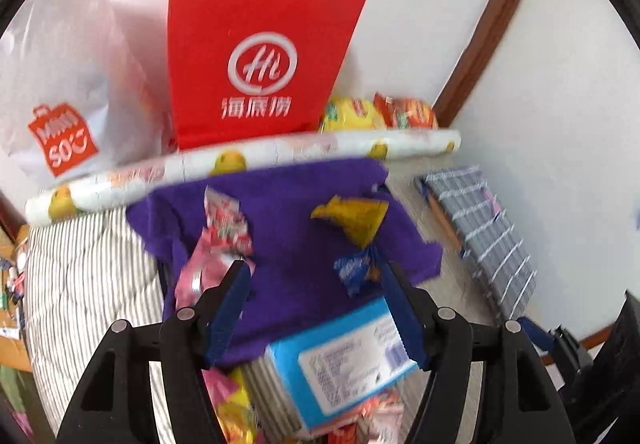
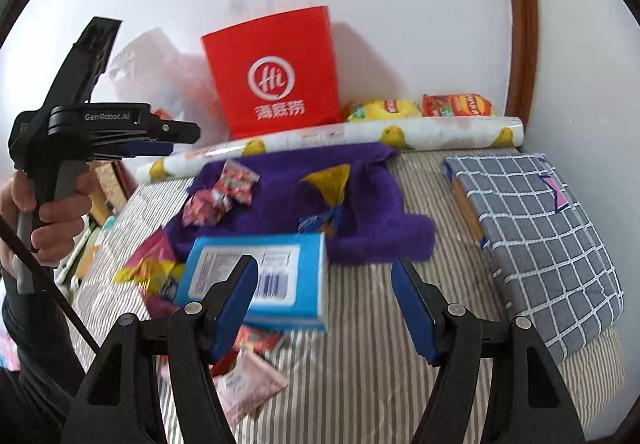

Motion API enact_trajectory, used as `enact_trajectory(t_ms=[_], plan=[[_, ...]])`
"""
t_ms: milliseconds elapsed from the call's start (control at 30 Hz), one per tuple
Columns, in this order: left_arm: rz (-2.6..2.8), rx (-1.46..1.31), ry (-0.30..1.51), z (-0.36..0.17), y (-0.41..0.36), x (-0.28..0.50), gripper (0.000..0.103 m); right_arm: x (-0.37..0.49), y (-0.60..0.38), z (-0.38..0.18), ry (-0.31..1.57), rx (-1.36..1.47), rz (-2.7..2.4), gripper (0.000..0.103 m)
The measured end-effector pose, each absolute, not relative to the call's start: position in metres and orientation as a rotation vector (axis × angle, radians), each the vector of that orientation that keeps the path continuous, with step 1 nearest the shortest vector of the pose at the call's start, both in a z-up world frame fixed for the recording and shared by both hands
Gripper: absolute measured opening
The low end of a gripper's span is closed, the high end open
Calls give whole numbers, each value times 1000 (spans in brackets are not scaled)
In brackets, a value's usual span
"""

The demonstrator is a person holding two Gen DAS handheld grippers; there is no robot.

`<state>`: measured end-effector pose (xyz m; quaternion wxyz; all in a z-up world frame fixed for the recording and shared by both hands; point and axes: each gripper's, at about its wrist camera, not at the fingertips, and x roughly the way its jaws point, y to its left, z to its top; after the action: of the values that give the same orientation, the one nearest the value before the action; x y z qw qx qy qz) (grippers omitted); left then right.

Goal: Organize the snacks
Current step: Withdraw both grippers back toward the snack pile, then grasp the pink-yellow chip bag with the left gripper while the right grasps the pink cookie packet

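Snacks lie scattered on a purple cloth (image 1: 296, 211) on a striped bed: pink packets (image 1: 224, 228), a yellow packet (image 1: 356, 217) and a small blue packet (image 1: 354, 270). A blue box (image 2: 256, 276) with a white label lies nearer, with more packets (image 2: 148, 272) beside it. My left gripper (image 1: 315, 266) hangs open above the cloth with nothing between its fingers. My right gripper (image 2: 325, 262) is open too; the blue box lies below its left finger, apart from the right one. A red paper bag (image 2: 276, 71) stands against the wall.
A white plastic bag (image 1: 68, 91) sits left of the red bag. Yellow (image 2: 380, 109) and red (image 2: 456, 105) chip bags lie behind a duck-printed roll (image 2: 400, 133). A grey checked pillow (image 2: 532, 236) fills the bed's right side. A hand (image 2: 48, 211) holds the left gripper.
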<state>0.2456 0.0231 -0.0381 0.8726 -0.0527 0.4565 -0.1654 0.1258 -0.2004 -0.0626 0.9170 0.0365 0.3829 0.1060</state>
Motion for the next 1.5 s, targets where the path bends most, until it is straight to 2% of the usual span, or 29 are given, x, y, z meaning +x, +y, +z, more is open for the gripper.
enact_trajectory(t_ms=[567,833,1067,1367,1433,1467,1500], plan=[[-224,-148,1019,-77,76,170,66,91,-165,-118,897,63,312,69],[-214,-181,1029,-88,92,152,66,81,-139,-157,1051,35,354,69],[-199,-211,1046,-97,104,148,66,86,-150,-177,1156,285,390,69],[-178,-245,1062,-105,116,147,66,105,-144,-183,1168,345,322,68],[-176,-250,1058,-105,118,146,66,108,-138,-182,1155,295,307,62],[-175,-250,1056,-104,119,146,66,109,-134,-182,1147,255,294,56],[-174,-250,1053,-104,120,145,66,110,-130,-182,1137,213,289,56]])
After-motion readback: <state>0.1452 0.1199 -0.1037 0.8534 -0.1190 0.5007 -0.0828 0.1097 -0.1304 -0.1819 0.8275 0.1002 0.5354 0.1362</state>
